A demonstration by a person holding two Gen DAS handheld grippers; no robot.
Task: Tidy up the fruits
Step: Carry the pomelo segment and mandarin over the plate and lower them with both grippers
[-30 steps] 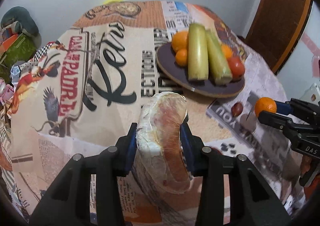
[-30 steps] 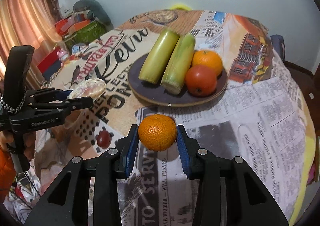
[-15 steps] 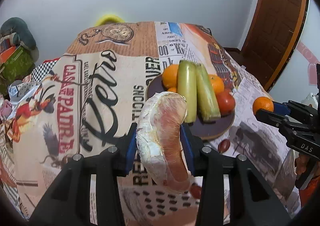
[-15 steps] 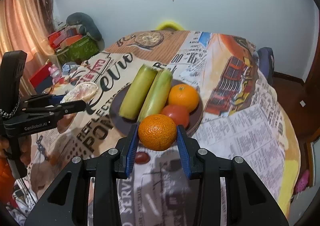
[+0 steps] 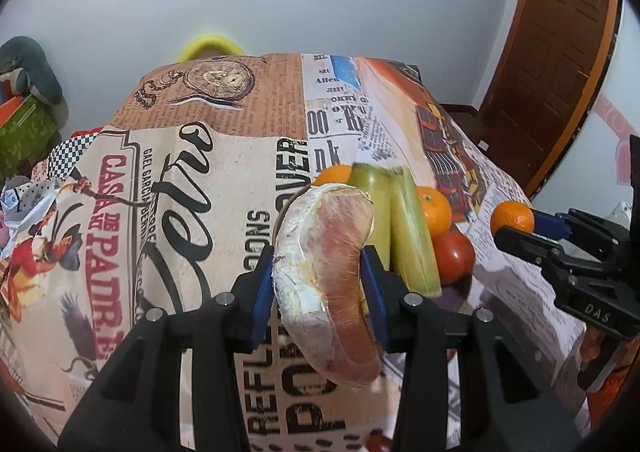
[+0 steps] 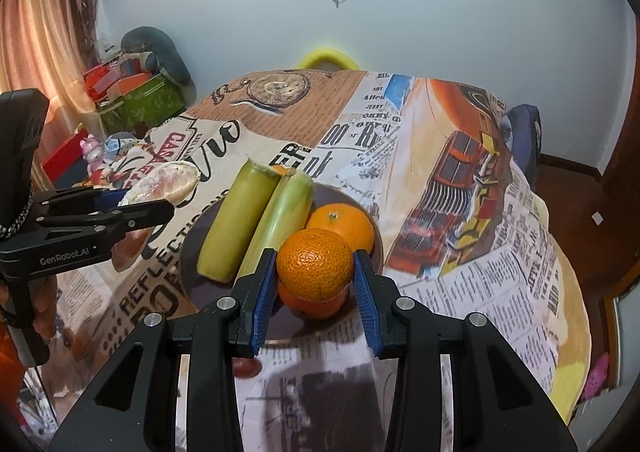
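Observation:
My left gripper (image 5: pixel 318 280) is shut on a plastic-wrapped pomelo wedge (image 5: pixel 330 276) and holds it in the air left of the dark plate (image 6: pixel 192 284). My right gripper (image 6: pixel 314 272) is shut on a mandarin (image 6: pixel 315 264) and holds it above the plate's near edge. The plate carries two green stalks (image 6: pixel 256 223), an orange (image 6: pixel 340 221) and a tomato (image 5: pixel 454 258). The right gripper also shows in the left wrist view (image 5: pixel 516 226), and the left gripper in the right wrist view (image 6: pixel 160 199).
A small dark red fruit (image 6: pixel 246 368) lies on the printed tablecloth (image 6: pixel 460 260) in front of the plate. Boxes and toys (image 6: pixel 132 99) are stacked beyond the table's left side. A wooden door (image 5: pixel 560 51) stands at the right.
Both grippers have risen and pulled back with their fruit still held. The mandarin now hangs over the plate's near edge instead of over the cloth.

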